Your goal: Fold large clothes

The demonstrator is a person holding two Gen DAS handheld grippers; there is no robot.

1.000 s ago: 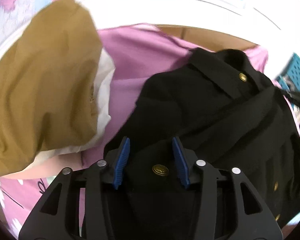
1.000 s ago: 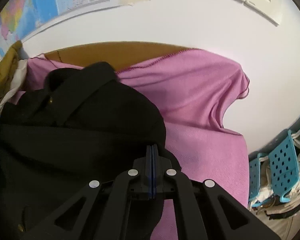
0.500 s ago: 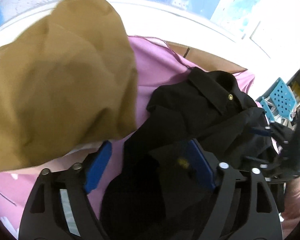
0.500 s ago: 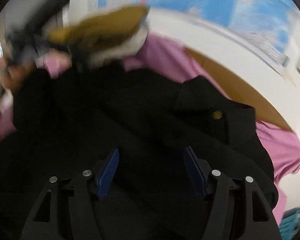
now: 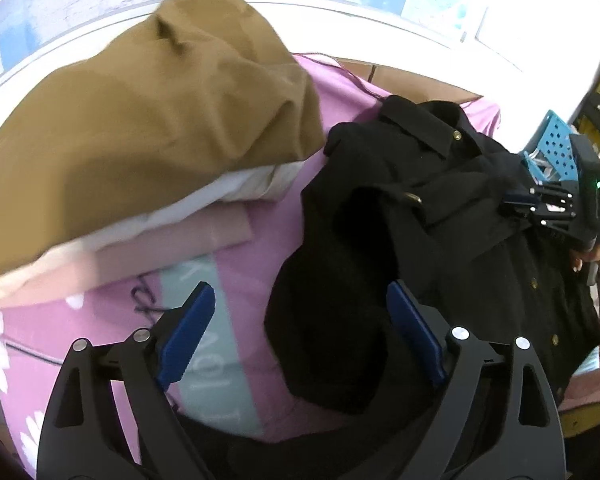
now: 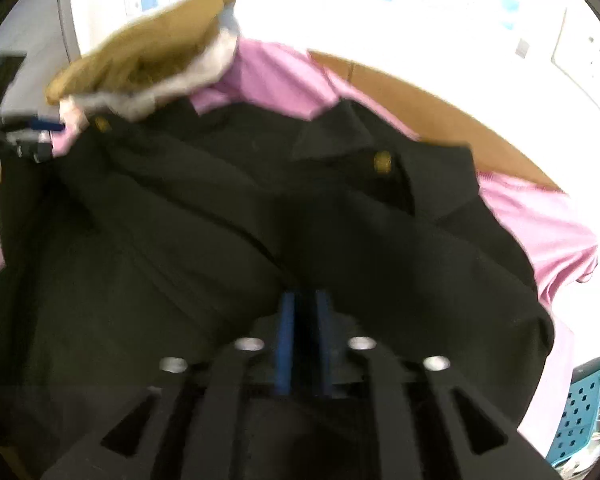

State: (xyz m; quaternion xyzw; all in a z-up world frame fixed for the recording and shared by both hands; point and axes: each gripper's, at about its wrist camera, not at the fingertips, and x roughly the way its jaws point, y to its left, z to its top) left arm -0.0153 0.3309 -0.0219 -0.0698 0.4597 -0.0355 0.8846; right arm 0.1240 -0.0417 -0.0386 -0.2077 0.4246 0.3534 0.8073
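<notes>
A black jacket (image 5: 440,208) with brass buttons lies crumpled on a pink sheet (image 5: 252,272). In the left wrist view my left gripper (image 5: 300,332) hovers over the jacket's left edge. Its jaws are still opening and stand wide. A black fold lies below and between the fingers, and the pads do not press it. My right gripper (image 6: 304,340) is closing, its blue pads nearly together on a bunched fold of the jacket (image 6: 220,220). From the left wrist view the right gripper (image 5: 518,202) sits at the jacket's far right side.
A pile of folded clothes topped by a brown garment (image 5: 148,112) sits left of the jacket. A blue perforated basket (image 5: 556,148) stands off the right edge. Brown cardboard (image 6: 440,120) runs along the white wall behind. A person's hand (image 5: 596,256) holds the right gripper.
My left gripper let go of the jacket's buttoned front, opened wide and drew away to the left. My right gripper swung round over the jacket, opened, then closed on a fold.
</notes>
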